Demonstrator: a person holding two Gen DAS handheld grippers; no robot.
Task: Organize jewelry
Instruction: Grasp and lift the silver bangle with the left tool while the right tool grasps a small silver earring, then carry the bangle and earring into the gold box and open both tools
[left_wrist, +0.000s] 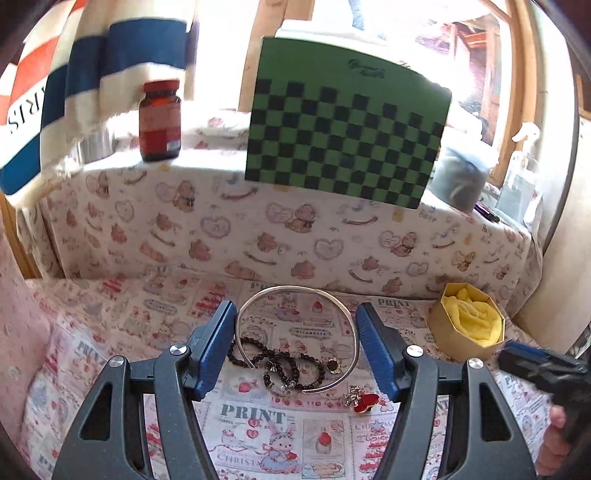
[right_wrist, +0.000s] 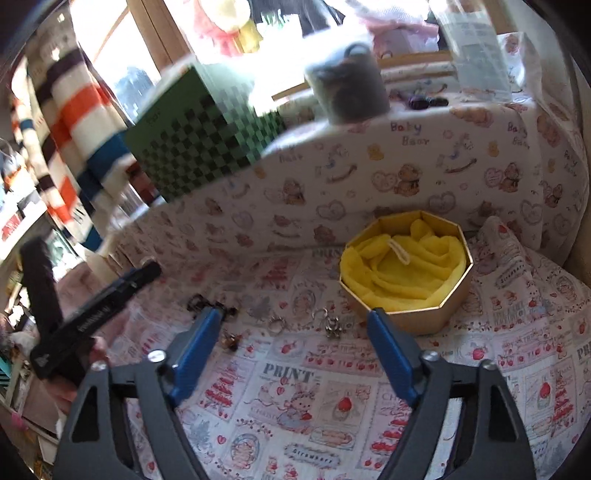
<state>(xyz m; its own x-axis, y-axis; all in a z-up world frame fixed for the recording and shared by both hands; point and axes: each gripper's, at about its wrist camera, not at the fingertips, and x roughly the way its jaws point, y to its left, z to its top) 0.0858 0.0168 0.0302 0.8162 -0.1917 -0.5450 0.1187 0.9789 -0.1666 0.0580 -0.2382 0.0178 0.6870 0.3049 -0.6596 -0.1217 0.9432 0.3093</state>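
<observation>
In the left wrist view my left gripper is open above a silver open bangle, a black bead bracelet and a red heart charm on the printed cloth. A gold octagonal box lined with yellow cloth stands to the right. In the right wrist view my right gripper is open and empty, hovering over small silver rings and a charm, with the gold box just right of its right finger. The black beads lie by its left finger.
A cloth-covered ledge rises behind, holding a brown bottle, a green checkered box and a grey jar. A striped towel hangs at the left. The other gripper shows at the right wrist view's left.
</observation>
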